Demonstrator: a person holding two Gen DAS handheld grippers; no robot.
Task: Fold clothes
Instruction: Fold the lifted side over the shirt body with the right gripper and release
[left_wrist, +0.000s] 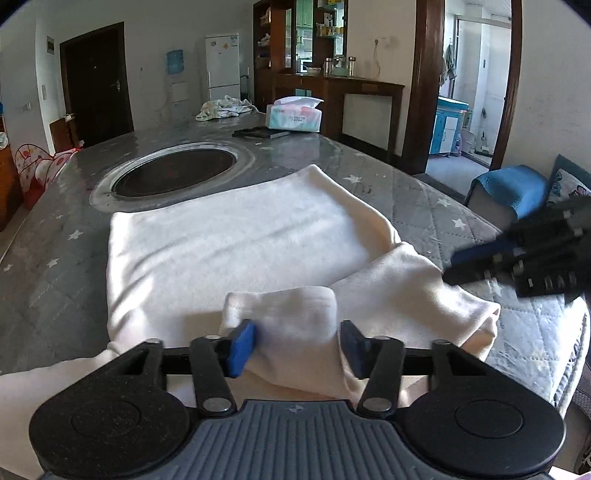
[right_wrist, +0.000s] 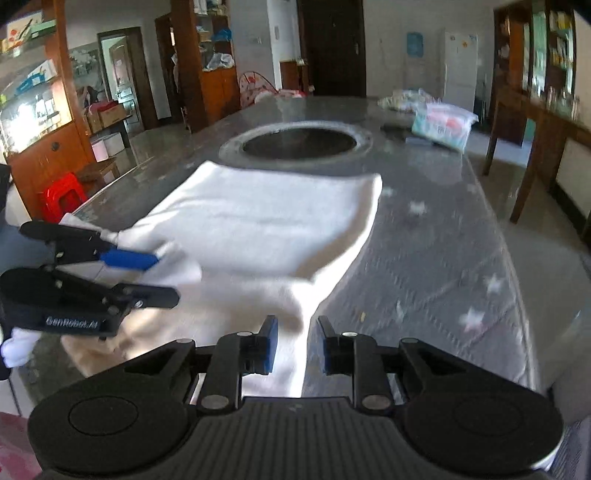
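A white garment (left_wrist: 240, 240) lies folded flat on the grey star-patterned table (left_wrist: 55, 266), with a sleeve or flap trailing toward the near right edge. My left gripper (left_wrist: 297, 343) is at the garment's near edge, and its blue pads press on a bunched fold of the cloth from both sides. In the right wrist view the same gripper (right_wrist: 166, 277) shows at the left with cloth between its fingers. My right gripper (right_wrist: 297, 343) is open just above the garment's (right_wrist: 266, 214) near right edge, gripping nothing. From the left wrist view it appears blurred (left_wrist: 450, 268) beside the flap.
A round dark recess (left_wrist: 173, 171) is set in the table just beyond the garment. Farther back lie a tissue pack (left_wrist: 293, 116), a dark flat object (left_wrist: 260, 132) and a crumpled pile of clothes (left_wrist: 225, 107). A blue cushioned seat (left_wrist: 513, 188) stands off the table's right side.
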